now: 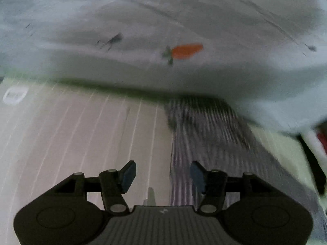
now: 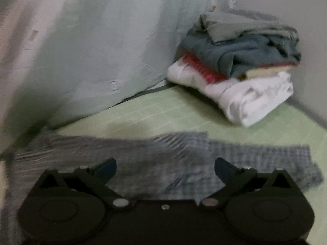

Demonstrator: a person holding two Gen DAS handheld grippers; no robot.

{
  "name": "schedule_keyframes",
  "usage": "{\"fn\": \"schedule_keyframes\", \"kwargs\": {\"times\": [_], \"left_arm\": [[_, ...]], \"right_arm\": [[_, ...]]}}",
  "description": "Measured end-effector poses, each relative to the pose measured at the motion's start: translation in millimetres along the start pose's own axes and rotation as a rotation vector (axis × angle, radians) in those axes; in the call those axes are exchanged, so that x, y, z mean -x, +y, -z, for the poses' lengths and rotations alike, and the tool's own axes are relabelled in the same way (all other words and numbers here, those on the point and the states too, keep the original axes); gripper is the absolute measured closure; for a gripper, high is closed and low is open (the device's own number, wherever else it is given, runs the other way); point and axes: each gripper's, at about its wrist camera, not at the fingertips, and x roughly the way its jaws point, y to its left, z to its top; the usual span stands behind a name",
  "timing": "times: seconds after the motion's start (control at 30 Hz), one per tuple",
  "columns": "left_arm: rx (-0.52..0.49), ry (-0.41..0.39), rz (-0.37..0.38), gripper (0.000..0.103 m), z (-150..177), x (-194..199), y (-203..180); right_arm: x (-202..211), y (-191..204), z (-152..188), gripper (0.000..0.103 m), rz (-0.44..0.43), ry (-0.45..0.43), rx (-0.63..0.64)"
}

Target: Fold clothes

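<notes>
Surface: we see a pale green gridded mat (image 2: 155,114).
Garment: blue-grey checked cloth (image 2: 163,159) lies flat under us.
Corner: folded clothes stack (image 2: 241,65) against the wall.
Fingers: left gripper (image 1: 163,175) and right gripper (image 2: 165,169) both spread wide, empty.

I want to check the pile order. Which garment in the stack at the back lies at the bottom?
The white garment lies at the bottom, resting on the green mat. The red-striped piece and the grey-blue garment sit above it.
</notes>
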Motion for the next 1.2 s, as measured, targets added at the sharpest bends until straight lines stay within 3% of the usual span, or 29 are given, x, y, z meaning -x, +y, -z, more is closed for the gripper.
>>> {"fn": "schedule_keyframes", "kwargs": {"times": [0.13, 0.3, 0.47, 0.63, 0.7, 0.73, 0.77, 0.83, 1.0, 1.07, 1.13, 1.2], "left_arm": [[0.013, 0.086, 0.026, 0.042, 75.2, 42.1, 2.0], [0.099, 0.219, 0.1, 0.042, 156.6, 75.7, 5.0], [0.103, 0.288, 0.159, 0.043, 198.0, 94.3, -5.7], [0.121, 0.305, 0.217, 0.046, 213.4, 105.5, -6.2], [0.144, 0.318, 0.243, 0.066, 220.0, 109.4, -5.6], [0.155, 0.326, 0.251, 0.088, 223.2, 111.3, -2.9], [0.166, 0.333, 0.259, 0.095, 226.3, 113.1, -0.2], [0.19, 0.348, 0.275, 0.098, 232.6, 116.9, 5.3], [0.284, 0.349, 0.264, 0.091, 235.7, 124.4, 21.8], [0.242, 0.318, 0.225, 0.073, 232.2, 134.2, 22.7], [0.209, 0.268, 0.202, 0.062, 226.1, 145.5, 21.8], [0.221, 0.203, 0.227, 0.044, 218.9, 155.0, 23.7]], "right_arm": [[28.5, 12.0, 37.1, 0.0, -0.077, 0.069, -0.003], [53.0, 21.0, 77.0, 0.0, -0.138, 0.152, 0.0], [69.5, 17.6, 94.6, 0.0, -0.156, 0.18, 0.0], [86.0, 14.2, 112.2, 0.0, -0.174, 0.207, 0.001], [91.2, 12.3, 117.8, 0.0, -0.175, 0.215, -0.005], [93.4, 10.9, 120.2, 0.0, -0.175, 0.218, -0.008], [95.2, 9.3, 122.2, 0.0, -0.175, 0.221, -0.01], [97.9, 7.6, 124.5, 0.0, -0.174, 0.223, -0.013], [99.0, 1.8, 123.7, 0.0, -0.165, 0.222, -0.026], [98.0, -1.2, 121.4, 0.0, -0.162, 0.213, -0.034], [95.8, -4.7, 116.9, 0.0, -0.164, 0.197, -0.046], [93.2, -8.0, 111.8, 0.0, -0.164, 0.18, -0.056]]}}
